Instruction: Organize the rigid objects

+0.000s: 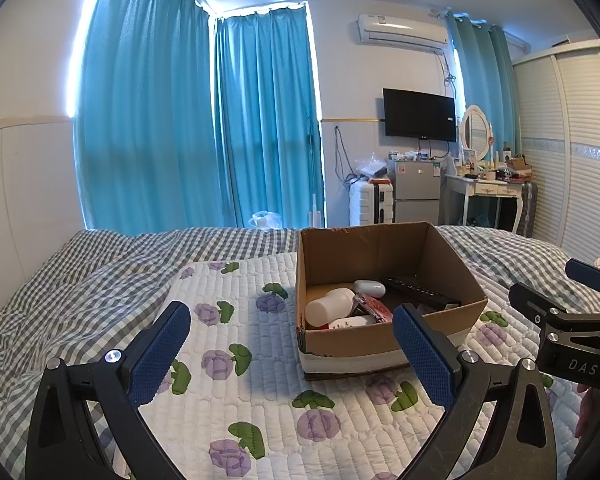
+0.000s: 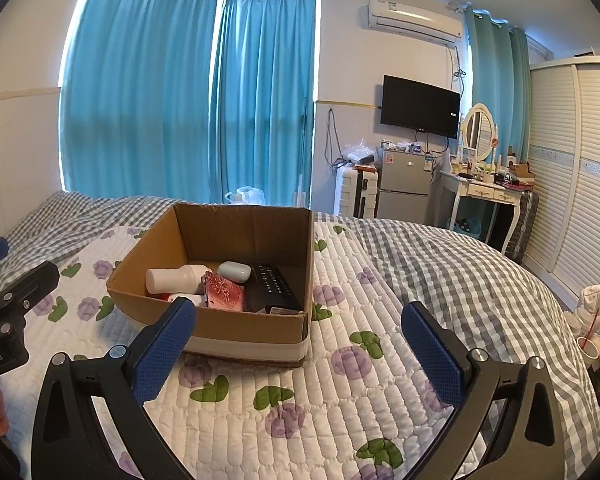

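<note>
An open cardboard box (image 1: 356, 342) (image 2: 244, 326) stands on the quilted flower blanket on the bed. Inside it lie a white bottle (image 1: 328, 306) (image 2: 176, 279), a white oval case (image 1: 370, 289) (image 2: 234, 271), a red patterned packet (image 1: 374, 307) (image 2: 224, 294) and a black remote (image 1: 420, 292) (image 2: 274, 286). My left gripper (image 1: 296, 346) is open and empty, in front of the box and lower left of it. My right gripper (image 2: 300, 350) is open and empty, in front of the box's right corner. Each gripper's body shows at the edge of the other view.
The white flower blanket (image 1: 236, 408) lies on a grey checked bed cover (image 2: 440, 264). Blue curtains, a wall TV, a small fridge (image 2: 404, 184), a suitcase, a dressing table and a slatted wardrobe (image 2: 572, 184) stand beyond the bed.
</note>
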A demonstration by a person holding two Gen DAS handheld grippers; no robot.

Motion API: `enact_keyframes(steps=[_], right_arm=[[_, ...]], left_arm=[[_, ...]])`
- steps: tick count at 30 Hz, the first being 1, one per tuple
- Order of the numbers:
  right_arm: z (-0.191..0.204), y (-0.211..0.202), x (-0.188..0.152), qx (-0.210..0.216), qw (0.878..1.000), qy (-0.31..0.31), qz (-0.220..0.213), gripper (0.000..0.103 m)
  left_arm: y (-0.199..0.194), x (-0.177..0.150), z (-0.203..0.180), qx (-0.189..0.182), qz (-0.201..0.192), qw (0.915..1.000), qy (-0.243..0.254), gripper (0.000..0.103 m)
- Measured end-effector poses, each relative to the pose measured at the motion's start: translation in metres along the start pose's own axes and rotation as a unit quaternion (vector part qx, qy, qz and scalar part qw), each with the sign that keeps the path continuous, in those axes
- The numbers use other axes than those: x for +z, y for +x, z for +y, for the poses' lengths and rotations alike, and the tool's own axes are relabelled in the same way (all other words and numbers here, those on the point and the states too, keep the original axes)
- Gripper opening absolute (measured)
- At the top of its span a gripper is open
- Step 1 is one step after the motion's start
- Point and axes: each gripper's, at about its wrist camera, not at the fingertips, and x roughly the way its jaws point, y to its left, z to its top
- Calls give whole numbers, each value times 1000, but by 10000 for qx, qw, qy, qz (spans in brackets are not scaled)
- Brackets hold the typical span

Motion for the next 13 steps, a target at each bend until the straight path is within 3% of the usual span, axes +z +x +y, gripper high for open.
enact_keyframes(steps=[13], right_arm=[[-1, 1, -3, -9, 10000, -10, 41, 103]], left_arm=[[2, -2, 1, -22, 36, 10000, -12, 103]])
